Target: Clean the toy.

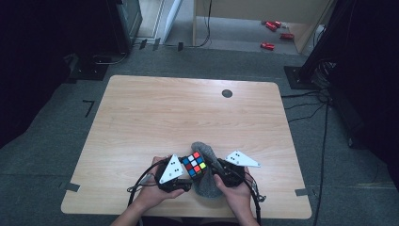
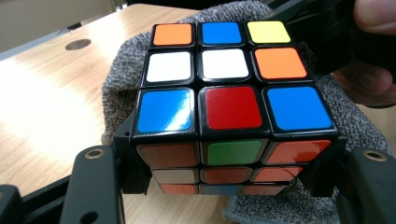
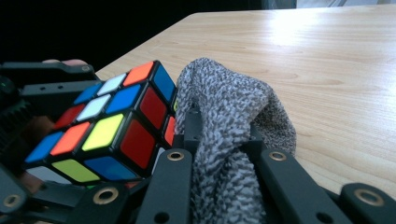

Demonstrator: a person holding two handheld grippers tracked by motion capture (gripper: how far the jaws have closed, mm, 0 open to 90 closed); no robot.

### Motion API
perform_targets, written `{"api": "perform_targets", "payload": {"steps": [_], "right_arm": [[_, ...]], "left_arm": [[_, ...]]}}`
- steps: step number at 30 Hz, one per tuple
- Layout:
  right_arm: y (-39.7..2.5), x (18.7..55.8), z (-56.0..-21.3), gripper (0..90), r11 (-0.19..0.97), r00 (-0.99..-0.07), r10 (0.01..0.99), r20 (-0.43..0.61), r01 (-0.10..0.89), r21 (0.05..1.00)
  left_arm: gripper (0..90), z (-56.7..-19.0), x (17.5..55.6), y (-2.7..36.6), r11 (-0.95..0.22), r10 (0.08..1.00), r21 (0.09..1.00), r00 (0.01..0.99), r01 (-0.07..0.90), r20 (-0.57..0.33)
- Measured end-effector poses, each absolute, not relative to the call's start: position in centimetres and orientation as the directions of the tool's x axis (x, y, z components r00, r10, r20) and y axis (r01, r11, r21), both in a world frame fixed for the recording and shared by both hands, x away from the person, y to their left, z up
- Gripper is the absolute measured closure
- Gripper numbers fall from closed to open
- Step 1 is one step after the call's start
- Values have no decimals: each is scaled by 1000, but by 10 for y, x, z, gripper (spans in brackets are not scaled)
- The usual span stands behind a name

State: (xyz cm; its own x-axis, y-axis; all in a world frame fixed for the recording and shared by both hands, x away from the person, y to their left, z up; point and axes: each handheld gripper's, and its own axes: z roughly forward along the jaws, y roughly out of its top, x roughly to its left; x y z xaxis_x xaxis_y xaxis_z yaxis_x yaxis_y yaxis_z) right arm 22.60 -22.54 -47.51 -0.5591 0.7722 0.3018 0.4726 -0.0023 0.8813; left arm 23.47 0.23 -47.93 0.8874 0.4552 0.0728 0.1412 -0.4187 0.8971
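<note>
**A:** Where do the hands sit?

**B:** Both come in from the near edge of the worktop (image 1: 141, 113), close together. The left hand (image 1: 157, 193) wraps its gripper from below and behind, forearm angling in from the bottom. The right hand (image 1: 237, 190) does the same on the other side, so the two tools point toward each other.

**A:** And the left gripper (image 1: 181, 172)?

**B:** Its jaws are closed on the puzzle cube (image 1: 194, 165), one against each side of its lower layers. In the left gripper view the cube (image 2: 231, 107) sits squarely between the two black jaws, top face tipped toward the camera. It is held above the worktop near the front edge.

**A:** The right gripper (image 1: 219, 172)?

**B:** Its jaws pinch a grey cloth (image 1: 207, 181). In the right gripper view the cloth (image 3: 229, 126) rises up between the jaws in a bunched fold, pressed on both sides.

**A:** How do cube and cloth stand to one another?

**B:** Touching. The cloth lies behind and under the cube, its fold just beside one face of the cube (image 3: 112, 126) in the right gripper view, and part of it rests on the worktop.

**A:** Anything else on the worktop?

**B:** A small dark round hole (image 1: 227, 93) toward the far side, well apart from the hands.
</note>
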Motion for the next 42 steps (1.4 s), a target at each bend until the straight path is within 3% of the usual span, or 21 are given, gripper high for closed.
{"api": "perform_targets", "payload": {"steps": [7, 13, 20, 27, 32, 42], "right_arm": [[-226, 219, -455, 805, -36, -586, 755, 294, 411, 911], [-227, 224, -472, 805, -42, -559, 756, 341, 478, 877], [-227, 219, -456, 803, -46, -589, 743, 316, 427, 903], [-226, 223, -476, 804, -39, -562, 749, 351, 491, 870], [-225, 220, -462, 803, -78, -583, 724, 369, 462, 883], [-228, 221, -478, 799, -53, -584, 725, 365, 481, 875]], "left_arm": [[344, -483, 235, -1, -432, 452, 889, 889, 148, 72], [344, -479, 238, 6, -398, 469, 902, 882, 169, 41], [343, -485, 236, 0, -428, 466, 888, 883, 169, 57], [344, -478, 238, 11, -402, 479, 899, 877, 173, 45], [344, -481, 237, 9, -427, 469, 886, 882, 178, 50], [344, -466, 249, 30, -274, 530, 930, 845, 247, -68]]}}
